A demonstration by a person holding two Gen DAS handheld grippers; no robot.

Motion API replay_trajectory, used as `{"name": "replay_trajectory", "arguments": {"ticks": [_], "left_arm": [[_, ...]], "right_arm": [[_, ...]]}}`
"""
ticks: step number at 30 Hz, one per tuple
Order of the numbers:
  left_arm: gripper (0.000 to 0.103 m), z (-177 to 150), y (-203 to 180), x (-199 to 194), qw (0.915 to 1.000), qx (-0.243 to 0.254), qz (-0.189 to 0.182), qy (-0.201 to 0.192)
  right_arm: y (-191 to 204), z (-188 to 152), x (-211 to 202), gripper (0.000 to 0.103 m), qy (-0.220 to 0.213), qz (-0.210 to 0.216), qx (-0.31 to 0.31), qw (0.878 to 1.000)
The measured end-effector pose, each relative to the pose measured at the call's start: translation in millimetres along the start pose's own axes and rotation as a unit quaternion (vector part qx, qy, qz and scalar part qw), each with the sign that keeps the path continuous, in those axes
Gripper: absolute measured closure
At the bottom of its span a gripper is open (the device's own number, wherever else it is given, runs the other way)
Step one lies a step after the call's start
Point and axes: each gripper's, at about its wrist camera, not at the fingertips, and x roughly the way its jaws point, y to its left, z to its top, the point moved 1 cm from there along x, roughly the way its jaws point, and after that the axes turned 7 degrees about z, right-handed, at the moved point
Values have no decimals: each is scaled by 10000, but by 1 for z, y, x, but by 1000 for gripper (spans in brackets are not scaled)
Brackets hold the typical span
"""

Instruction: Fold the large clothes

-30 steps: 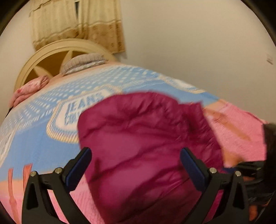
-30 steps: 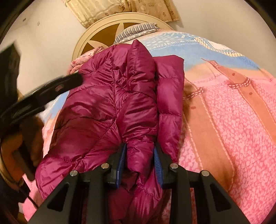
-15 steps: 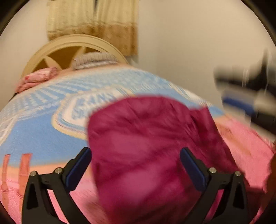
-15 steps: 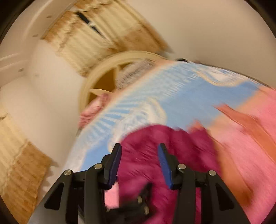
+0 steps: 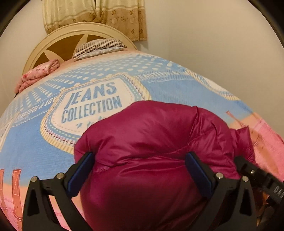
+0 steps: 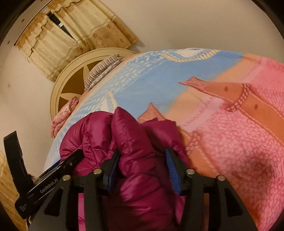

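A magenta puffer jacket (image 5: 150, 133) lies bunched on the bed, close under both grippers. My left gripper (image 5: 140, 168) stands wide open over it, and the padded fabric bulges up between its blue pads without being pinched. In the right wrist view a raised fold of the jacket (image 6: 134, 138) sits between the fingers of my right gripper (image 6: 143, 168). Its jaws are opening; the left pad touches the fold and a dark gap shows at the right pad. The left gripper's black body (image 6: 53, 170) is at the lower left of that view.
The bed carries a blue, peach and pink printed blanket (image 5: 177, 85). At the head stand a cream headboard (image 5: 58, 42), a striped pillow (image 5: 99, 47) and a folded pink cloth (image 5: 39, 72). A curtain (image 5: 95, 16) hangs above; a plain wall runs along the right.
The right gripper was shut on a jacket fold and has since opened around it, after swinging and rolling. Both grippers have come lower and closer over the jacket.
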Motion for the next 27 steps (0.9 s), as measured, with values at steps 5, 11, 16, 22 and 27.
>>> {"name": "replay_trajectory", "arguments": {"ticks": [5,11,16,22,27], "left_arm": [[0,-4,-1,10,9999,30,38,166],[0,-6,-5,14,9996,103,109,240],[0,-7,-6,17,9995,115,127,273],[0,-7,-6,18,9994,99,101,314],[0,-7,-8,21,9992,96,97,364]], "right_arm": [[-5,-1,7,42,83,-25,54,9999],[0,-4,6,42,105,-84,-3,9999],[9,-3,9,42,149,-143,-46,9998],[13,-3,9,42,165,-189,-79,9997],[14,-3,11,42,181,-171,-74,9997]]}}
